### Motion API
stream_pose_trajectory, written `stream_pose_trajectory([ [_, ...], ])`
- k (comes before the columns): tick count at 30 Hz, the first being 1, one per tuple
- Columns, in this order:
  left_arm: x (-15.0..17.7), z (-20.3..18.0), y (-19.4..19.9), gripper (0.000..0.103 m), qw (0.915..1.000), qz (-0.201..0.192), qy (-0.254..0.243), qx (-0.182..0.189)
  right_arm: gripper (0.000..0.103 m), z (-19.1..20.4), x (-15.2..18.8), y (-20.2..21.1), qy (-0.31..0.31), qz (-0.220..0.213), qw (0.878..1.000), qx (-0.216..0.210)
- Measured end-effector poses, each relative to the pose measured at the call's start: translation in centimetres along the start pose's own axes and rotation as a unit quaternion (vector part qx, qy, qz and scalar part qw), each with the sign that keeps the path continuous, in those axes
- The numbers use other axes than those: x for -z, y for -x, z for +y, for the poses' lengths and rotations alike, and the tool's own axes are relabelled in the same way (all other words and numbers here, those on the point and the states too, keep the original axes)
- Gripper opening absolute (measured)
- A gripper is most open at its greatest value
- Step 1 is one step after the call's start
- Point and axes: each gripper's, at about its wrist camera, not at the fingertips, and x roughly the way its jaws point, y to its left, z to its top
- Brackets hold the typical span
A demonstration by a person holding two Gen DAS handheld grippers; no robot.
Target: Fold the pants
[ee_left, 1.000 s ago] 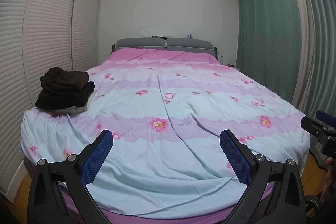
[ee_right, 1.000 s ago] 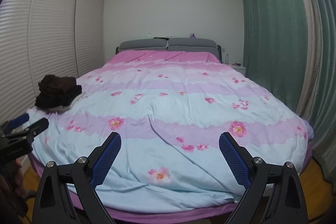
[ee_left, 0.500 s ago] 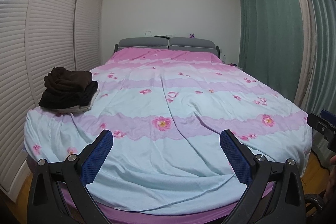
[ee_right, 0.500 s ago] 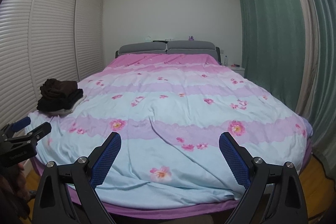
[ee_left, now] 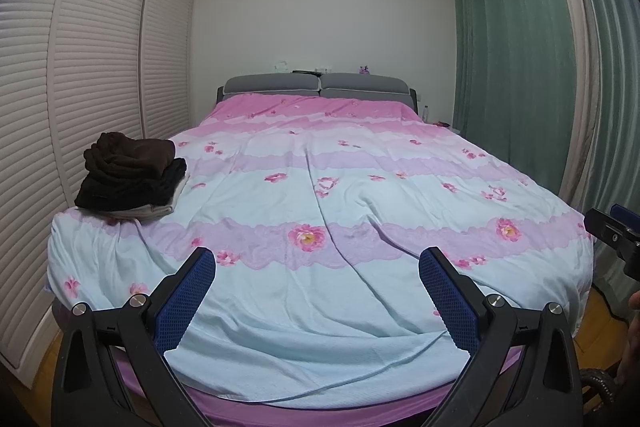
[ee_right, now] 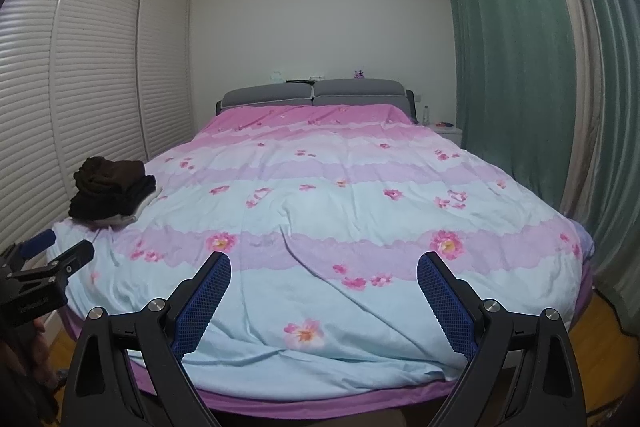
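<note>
A pile of folded dark brown and black pants [ee_left: 130, 173] lies on a pale garment at the bed's near left corner; it also shows in the right wrist view [ee_right: 112, 191]. My left gripper [ee_left: 318, 291] is open and empty, held off the foot of the bed, well right of the pile. My right gripper [ee_right: 324, 293] is open and empty at the foot of the bed too. The right gripper's tip shows at the right edge of the left wrist view [ee_left: 614, 233]. The left gripper shows at the left edge of the right wrist view [ee_right: 48, 263].
A wide bed with a pink, lilac and pale blue flowered cover [ee_left: 360, 211] fills the room. Louvred wardrobe doors [ee_left: 80, 67] stand along the left. Green curtains [ee_left: 520, 59] hang on the right. A grey headboard [ee_left: 316, 87] and a nightstand [ee_right: 448, 131] are at the back.
Both grippers have drawn back from the bed and slightly up, so more of the foot edge and floor shows. Both stay open and empty.
</note>
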Motion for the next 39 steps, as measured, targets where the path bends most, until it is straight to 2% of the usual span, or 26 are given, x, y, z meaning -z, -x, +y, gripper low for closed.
stream_pose_trajectory([
  [39, -0.38, -0.30, 0.73, 0.103, 1.0000, -0.001, -0.005, -0.003, 0.095, 0.02, -0.24, 0.41, -0.004, -0.001, 1.000, -0.001],
])
